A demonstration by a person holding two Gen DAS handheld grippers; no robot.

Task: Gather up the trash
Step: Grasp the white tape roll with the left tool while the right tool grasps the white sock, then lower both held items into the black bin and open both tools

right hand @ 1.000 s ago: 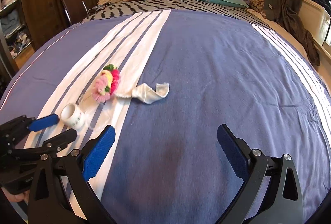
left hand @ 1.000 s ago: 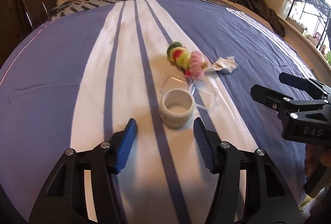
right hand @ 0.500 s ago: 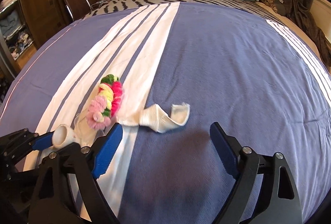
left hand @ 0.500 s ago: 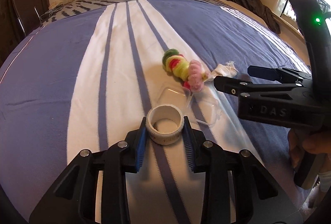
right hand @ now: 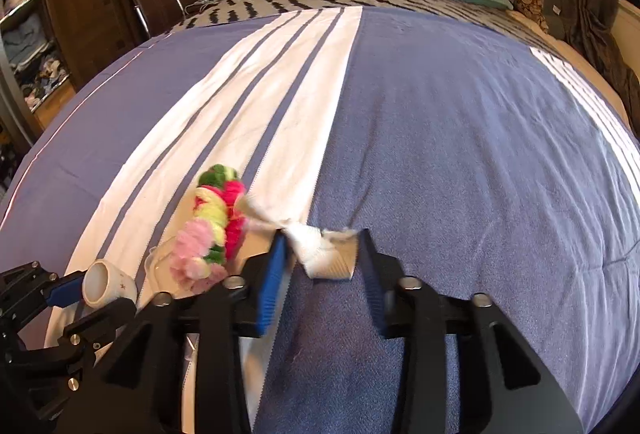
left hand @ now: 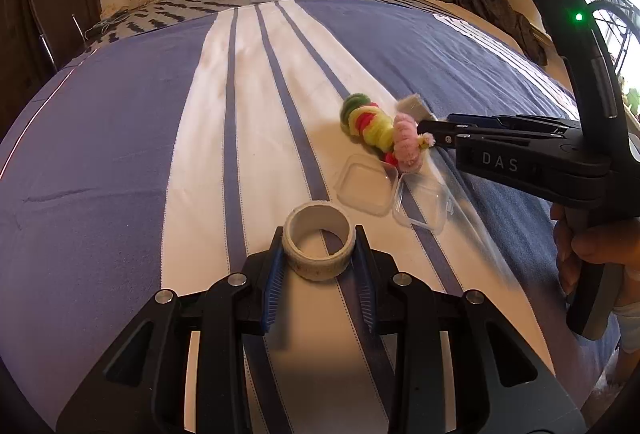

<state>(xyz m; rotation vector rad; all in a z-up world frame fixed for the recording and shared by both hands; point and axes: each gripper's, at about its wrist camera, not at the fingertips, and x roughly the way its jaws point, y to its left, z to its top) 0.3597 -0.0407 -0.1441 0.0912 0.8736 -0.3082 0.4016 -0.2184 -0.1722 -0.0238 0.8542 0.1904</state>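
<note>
The left gripper (left hand: 318, 262) points forward and down, its two blue-padded jaws drawn in and pressing on either side of a tape roll (left hand: 319, 246) at their tips. The right gripper (right hand: 322, 254) also tilts downward; its jaws have just been closing and now pinch a crumpled white sock (right hand: 320, 248) between the pads. Seen from the left wrist, the right gripper reaches in sideways ahead of the left one, with a hand (left hand: 596, 246) wrapped around its handle below the body.
</note>
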